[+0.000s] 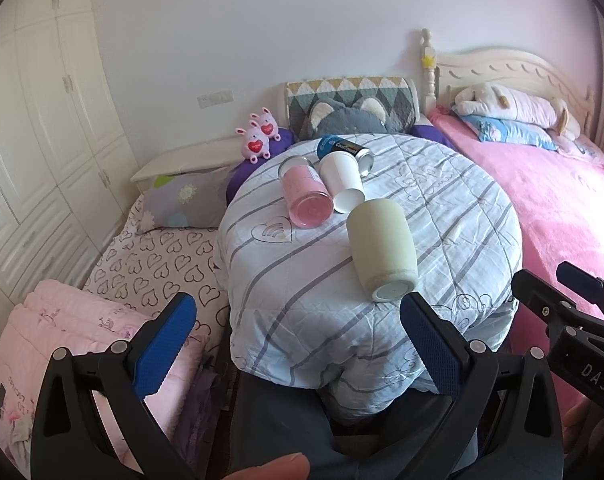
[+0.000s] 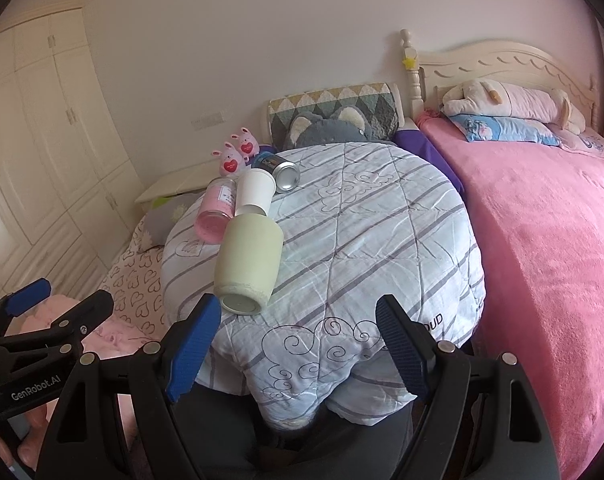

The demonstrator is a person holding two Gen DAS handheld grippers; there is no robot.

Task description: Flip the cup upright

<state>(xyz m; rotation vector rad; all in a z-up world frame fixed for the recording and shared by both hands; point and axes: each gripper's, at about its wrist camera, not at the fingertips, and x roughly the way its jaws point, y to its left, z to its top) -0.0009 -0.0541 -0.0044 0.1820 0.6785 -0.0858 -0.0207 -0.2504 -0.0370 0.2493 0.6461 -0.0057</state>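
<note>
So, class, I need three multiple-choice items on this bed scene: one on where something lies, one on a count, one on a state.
1. The pale green cup lies:
A. nearest the grippers
B. against the headboard
C. on the pink blanket

2. How many containers lie on the striped quilt?
A. two
B. four
C. six

3. The left gripper and right gripper are:
A. both shut on cups
B. both open
C. one shut

Key: 1 A, its base faces the cameras. 2 B, green cup, white cup, pink jar, can. 3 B, fingers spread, nothing between them.
</note>
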